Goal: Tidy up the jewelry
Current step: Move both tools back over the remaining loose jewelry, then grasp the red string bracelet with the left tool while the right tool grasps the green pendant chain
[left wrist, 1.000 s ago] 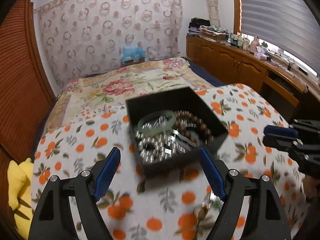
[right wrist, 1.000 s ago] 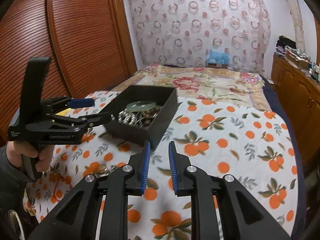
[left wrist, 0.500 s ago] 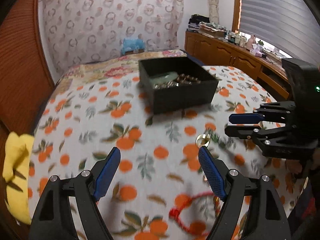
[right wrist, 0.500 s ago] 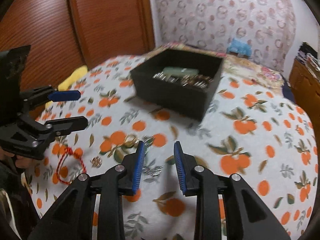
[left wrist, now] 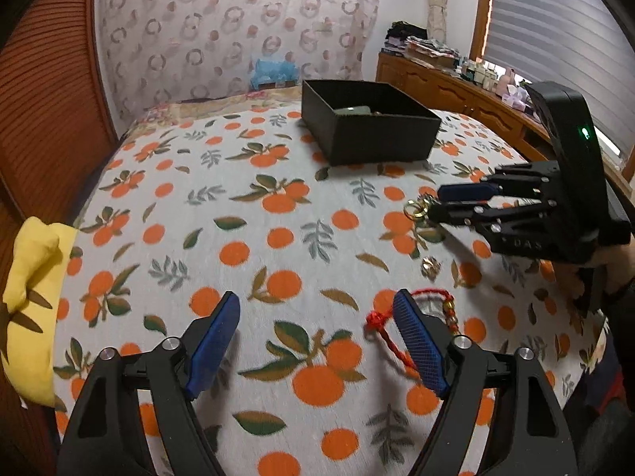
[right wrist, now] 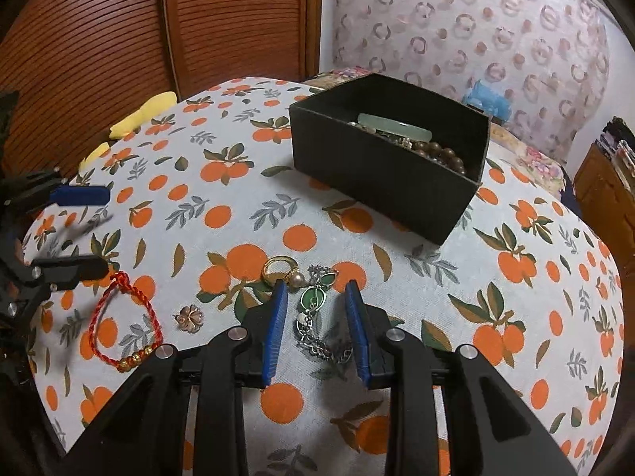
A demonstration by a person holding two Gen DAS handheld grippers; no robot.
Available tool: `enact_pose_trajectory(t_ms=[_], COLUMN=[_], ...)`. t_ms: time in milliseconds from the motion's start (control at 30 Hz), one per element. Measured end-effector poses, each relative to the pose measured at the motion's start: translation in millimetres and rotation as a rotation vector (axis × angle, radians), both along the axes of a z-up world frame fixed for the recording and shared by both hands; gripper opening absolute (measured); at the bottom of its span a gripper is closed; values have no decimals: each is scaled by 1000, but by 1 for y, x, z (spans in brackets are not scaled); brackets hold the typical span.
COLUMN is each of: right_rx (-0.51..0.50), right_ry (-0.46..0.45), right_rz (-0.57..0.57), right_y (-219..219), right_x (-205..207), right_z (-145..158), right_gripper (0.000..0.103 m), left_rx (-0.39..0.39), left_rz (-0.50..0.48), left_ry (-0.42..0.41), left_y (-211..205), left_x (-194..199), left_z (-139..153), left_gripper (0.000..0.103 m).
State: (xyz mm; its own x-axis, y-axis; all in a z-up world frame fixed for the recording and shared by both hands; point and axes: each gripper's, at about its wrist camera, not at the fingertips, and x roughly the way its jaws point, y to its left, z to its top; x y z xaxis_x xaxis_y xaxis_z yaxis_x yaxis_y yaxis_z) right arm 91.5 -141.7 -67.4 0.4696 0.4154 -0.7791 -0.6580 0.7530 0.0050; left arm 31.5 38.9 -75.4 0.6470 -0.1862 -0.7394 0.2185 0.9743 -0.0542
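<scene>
A black box (right wrist: 387, 170) on the orange-print cloth holds a green bangle (right wrist: 393, 127) and brown beads (right wrist: 440, 154); it also shows far in the left wrist view (left wrist: 369, 127). My right gripper (right wrist: 317, 325) is open, its fingers either side of a silver chain with a green pendant (right wrist: 312, 299). A gold ring with a pearl (right wrist: 281, 269), a small flower brooch (right wrist: 189, 317) and a red cord bracelet (right wrist: 119, 317) lie nearby. My left gripper (left wrist: 317, 341) is open and empty, low over the cloth, the red bracelet (left wrist: 381, 325) by its right finger.
A yellow cloth (left wrist: 31, 297) lies at the bed's left edge. A slatted wooden wardrobe (right wrist: 139, 31) stands on the left. A wooden dresser (left wrist: 456, 95) runs along the right under the window.
Both grippers have pulled back from the box and dropped toward the loose jewelry. The right gripper has opened wider and now straddles the pendant chain.
</scene>
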Motion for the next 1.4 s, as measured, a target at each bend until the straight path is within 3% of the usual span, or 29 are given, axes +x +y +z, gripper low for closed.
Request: enact_pose_trajectory(t_ms=[100,367,600,700,1400], right_rx=[-2,18,49,63,99], right_ry=[-1,-2,-29,-41,-116], right_rz=[2,-12,-33,-34,-23], right_y=[1,-12,-29,-34,-38], right_x=[0,-4,-10,-12,-16], right_z=[0,5,16,24,67], right_gripper=[14,13,13,13,13], left_rx=[0,10,44,40,-36], left_rz=[-21,-95,-100,-86,16], left_ry=[8,25,26,29,-126], left_y=[-6,-30,-36,-33,-9], left_x=[-3,-5,-4,-2,8], left_z=[-2,-9,-12,-12,36], left_gripper=[65,40,24,9,8])
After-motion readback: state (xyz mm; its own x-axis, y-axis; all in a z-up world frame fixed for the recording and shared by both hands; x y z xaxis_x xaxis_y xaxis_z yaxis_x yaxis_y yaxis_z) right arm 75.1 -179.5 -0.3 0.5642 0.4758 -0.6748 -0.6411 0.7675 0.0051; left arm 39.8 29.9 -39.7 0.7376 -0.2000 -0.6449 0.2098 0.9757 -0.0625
